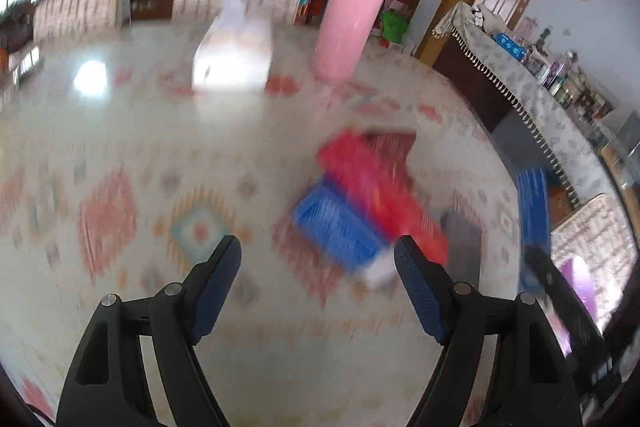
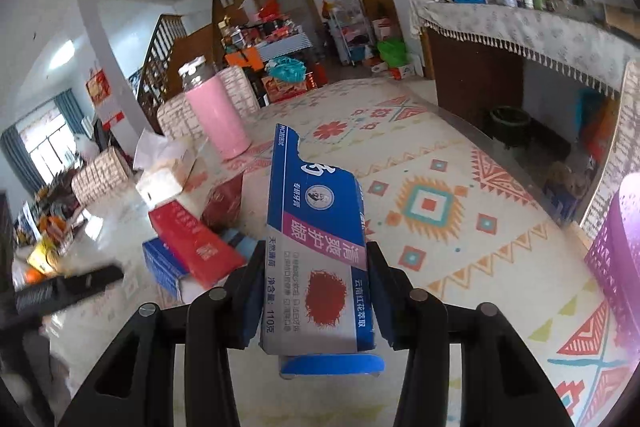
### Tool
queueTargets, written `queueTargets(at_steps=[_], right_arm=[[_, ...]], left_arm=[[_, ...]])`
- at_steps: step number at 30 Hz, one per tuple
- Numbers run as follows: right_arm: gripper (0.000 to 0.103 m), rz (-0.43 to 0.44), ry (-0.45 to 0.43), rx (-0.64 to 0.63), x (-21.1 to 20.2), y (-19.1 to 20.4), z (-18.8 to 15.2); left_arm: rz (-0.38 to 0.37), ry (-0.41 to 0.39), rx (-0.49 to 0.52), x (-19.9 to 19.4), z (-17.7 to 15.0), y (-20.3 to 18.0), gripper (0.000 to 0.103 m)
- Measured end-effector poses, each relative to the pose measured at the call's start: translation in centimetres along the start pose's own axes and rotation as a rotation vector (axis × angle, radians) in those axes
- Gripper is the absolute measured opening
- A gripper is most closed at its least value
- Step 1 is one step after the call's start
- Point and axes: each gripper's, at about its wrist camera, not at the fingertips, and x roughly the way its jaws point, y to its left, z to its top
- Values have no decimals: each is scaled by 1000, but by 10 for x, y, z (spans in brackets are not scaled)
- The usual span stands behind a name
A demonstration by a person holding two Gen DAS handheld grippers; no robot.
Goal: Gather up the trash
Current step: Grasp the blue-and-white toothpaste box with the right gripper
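Right tool (image 2: 316, 291) clamping blue toothpaste box (image 2: 316, 227), left tool (image 1: 318, 259) spread

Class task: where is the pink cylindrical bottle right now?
The pink cylindrical bottle stands upright on the patterned table, left in the right wrist view, beside the white tissue box.

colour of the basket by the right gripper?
Purple basket, clearest in right wrist view.
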Motion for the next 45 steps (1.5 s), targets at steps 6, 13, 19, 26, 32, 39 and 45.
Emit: queueTargets(at_steps=[6,13,19,26,32,39,45], right_arm=[[51,-2,-29,60,-8,-14,5],[51,1,-18,62,-4,-12,5],[52,7,-18,56,-2,-12,5],[52,-4,2,28,3,-5,0],[52,-9,11,-10,6,2,-4],[53,-9,19,-29,7,5,-6],[53,-8,23,-31,8,6,-6]], left_arm=[[107,20,173,42,54,-46,78],[272,152,378,97,58,-83,78],[448,246,556,91,26,-73,78],[369,248,443,25,4,-2,78],[143,203,175,-32,-10,52,81],[-3,277,87,-15,-31,54,82],[-11,252,58,18,-21,32,83]])
